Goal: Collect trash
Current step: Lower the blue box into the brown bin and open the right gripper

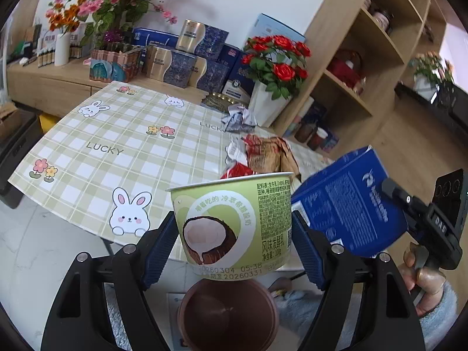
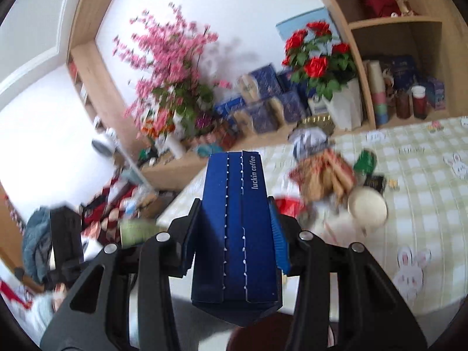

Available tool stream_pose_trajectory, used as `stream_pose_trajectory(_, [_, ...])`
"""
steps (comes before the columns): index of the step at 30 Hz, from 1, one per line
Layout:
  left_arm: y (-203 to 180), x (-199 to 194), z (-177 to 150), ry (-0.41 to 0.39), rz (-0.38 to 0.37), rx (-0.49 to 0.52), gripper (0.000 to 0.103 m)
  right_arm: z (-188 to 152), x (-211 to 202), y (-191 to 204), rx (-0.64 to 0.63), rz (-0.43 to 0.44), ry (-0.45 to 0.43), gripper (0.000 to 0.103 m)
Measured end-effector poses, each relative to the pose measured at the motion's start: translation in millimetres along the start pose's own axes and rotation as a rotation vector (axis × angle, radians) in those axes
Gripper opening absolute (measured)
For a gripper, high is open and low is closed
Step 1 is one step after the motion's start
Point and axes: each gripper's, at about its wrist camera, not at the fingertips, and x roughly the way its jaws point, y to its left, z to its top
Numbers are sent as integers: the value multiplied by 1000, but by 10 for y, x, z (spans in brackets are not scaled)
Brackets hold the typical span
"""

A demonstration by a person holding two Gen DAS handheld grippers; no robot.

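My left gripper [image 1: 234,228] is shut on a green yogurt cup [image 1: 234,219] with a coconut picture, held upright off the table's near edge. Below it stands a brown round bin [image 1: 228,313]. My right gripper [image 2: 234,234] is shut on a blue coffee carton [image 2: 237,228], whose side also shows to the right in the left wrist view [image 1: 348,201]. A pile of trash remains on the checked tablecloth [image 1: 117,134]: brown and red wrappers [image 1: 263,158], a crumpled silver wrapper [image 1: 238,118], a white paper cup [image 2: 367,206] lying on its side.
A white pot of red roses [image 1: 275,87] and blue and gold boxes [image 1: 187,55] stand at the table's far edge. Wooden shelves [image 1: 359,67] rise on the right. A person's hand [image 1: 424,280] in a fuzzy sleeve holds the right gripper. Pale floor [image 1: 38,248] lies below the table.
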Motion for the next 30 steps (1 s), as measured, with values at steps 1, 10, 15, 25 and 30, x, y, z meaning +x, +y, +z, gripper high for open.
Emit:
stream_pose_trajectory(1, [-33, -15, -43, 7, 3, 14, 75, -102, -22, -1, 1, 4, 21, 45])
stream_pose_trajectory(10, [-196, -78, -369, 47, 7, 63, 75, -1161, 458, -201, -52, 13, 360, 45])
stream_pose_trajectory(15, [-190, -20, -437, 69, 21, 78, 75, -1679, 973, -368, -123, -65, 531, 45])
stream_pose_trajectory(25, [-33, 118, -461, 90, 38, 44, 75, -2174, 1487, -713, -90, -201, 642, 45])
stream_pose_trajectory(30, [39, 169, -482, 99, 41, 24, 75, -2212, 1490, -909, -26, -277, 665, 46])
